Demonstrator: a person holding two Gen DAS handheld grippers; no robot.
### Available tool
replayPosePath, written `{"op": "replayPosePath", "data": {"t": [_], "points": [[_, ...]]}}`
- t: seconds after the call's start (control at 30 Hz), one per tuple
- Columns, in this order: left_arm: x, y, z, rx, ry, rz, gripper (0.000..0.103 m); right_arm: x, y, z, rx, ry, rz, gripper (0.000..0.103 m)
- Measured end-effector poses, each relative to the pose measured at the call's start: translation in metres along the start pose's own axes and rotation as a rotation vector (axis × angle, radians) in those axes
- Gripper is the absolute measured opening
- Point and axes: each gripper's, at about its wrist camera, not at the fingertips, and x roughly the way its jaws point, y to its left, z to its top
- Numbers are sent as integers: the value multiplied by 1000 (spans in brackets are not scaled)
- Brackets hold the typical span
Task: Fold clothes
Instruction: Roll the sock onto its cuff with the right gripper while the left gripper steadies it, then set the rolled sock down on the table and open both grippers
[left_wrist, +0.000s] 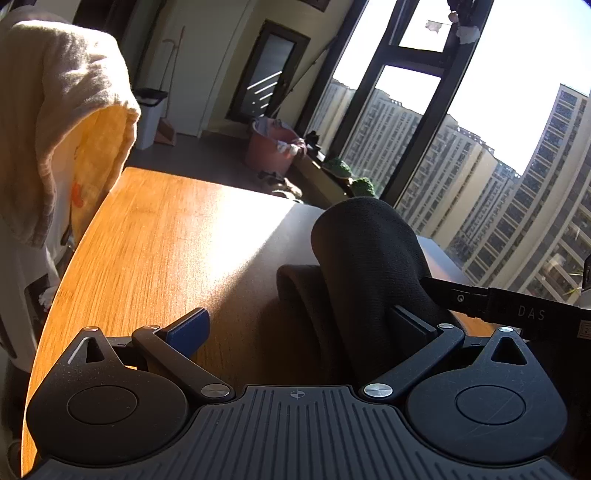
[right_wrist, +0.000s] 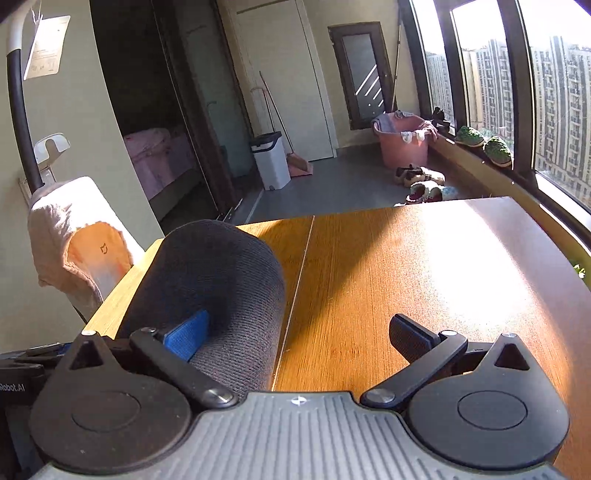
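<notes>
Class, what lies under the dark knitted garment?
The dark knitted garment rests on the wooden table. Its arched fold hides the tabletop directly beneath.

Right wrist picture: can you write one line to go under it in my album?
The open right gripper hovers over a sunny wooden table, with a dark knitted garment draped over its blue-padded finger.
</notes>
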Motion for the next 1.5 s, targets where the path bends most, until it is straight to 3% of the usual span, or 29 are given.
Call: {"op": "replayPosePath", "data": {"t": [0.1,0.23,0.63,0.87,1.03,1.2,1.37,1.43,1.5], "points": [[-4,5,-3,-50,10,-8,103,-4,0,-1,-24,-9,26,103],[-6,0,-4,-25,12,29,103,-13,5,-6,-43,-54,41,103],[41,-17,19,-1,6,50,103,2,-15,21,-27,-76,-85,103],[39,-21,18,2,-6,72,103,-38,3,-7,-82,-89,24,103],[41,-17,19,-23,2,59,103,-18,13,-15,-176,-47,-134,103],[26,-22,18,5,-30,69,103,-5,-7,-6,-46,11,-93,103],[-16,-50,-5,114,-53,70,103,-28,-3,-24,-81,-4,-128,103],[-22,-63,-19,162,-35,114,103,-32,-1,-30,-86,9,-167,103],[-25,-74,-34,207,-53,183,103,-27,1,-34,-84,85,-247,103]]}}
